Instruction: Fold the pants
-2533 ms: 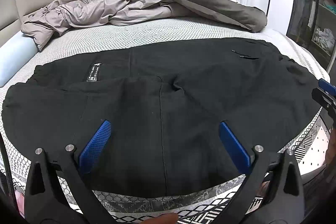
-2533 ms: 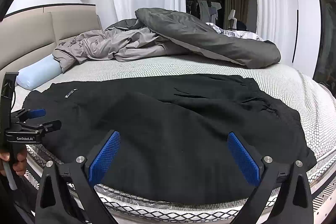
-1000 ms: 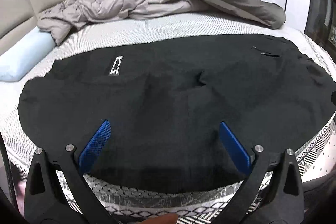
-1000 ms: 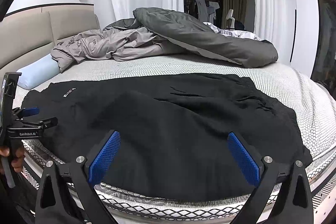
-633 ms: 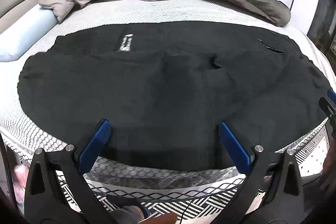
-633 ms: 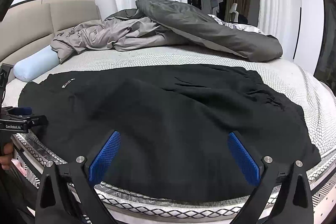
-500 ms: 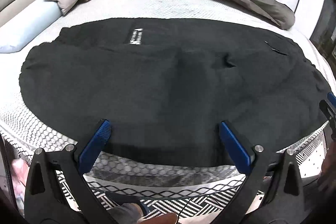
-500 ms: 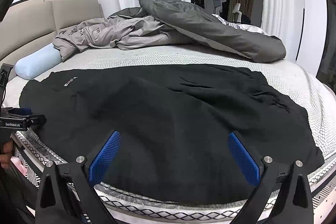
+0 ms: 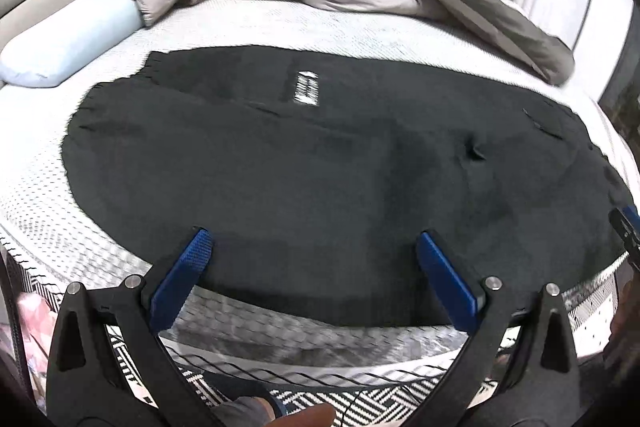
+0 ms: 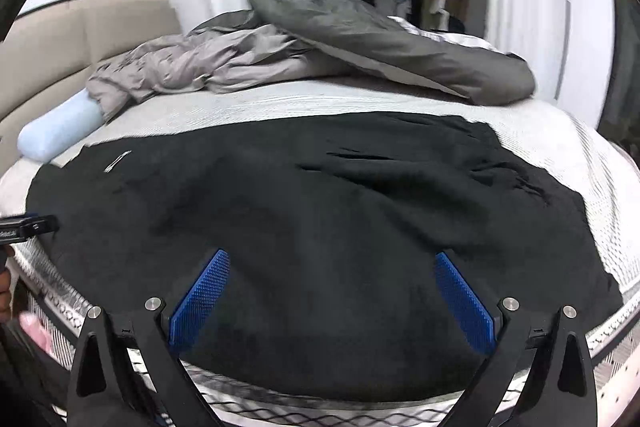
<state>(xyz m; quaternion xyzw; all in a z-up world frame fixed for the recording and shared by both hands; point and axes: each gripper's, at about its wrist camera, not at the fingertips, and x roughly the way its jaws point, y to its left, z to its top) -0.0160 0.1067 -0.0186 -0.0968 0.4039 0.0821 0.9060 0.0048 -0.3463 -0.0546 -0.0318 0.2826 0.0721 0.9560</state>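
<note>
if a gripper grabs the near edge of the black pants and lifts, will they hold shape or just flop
Probably flop: the black pants lie limp on the mattress, with small puckers. They look soft and thick, so likely drape and drag rather than slide. The edge overhanging the mattress side should be easy to pinch.

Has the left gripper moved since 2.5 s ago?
Yes. The left gripper has risen and tilted down: the black pants and the blue bolster sit lower in its view, and the floor now shows.

No text can be read. The black pants (image 9: 320, 167) carry a small white printed label (image 9: 306, 93) near their far edge, but its characters are too blurred to make out, and in the right wrist view it shows only as a thin streak.
</note>
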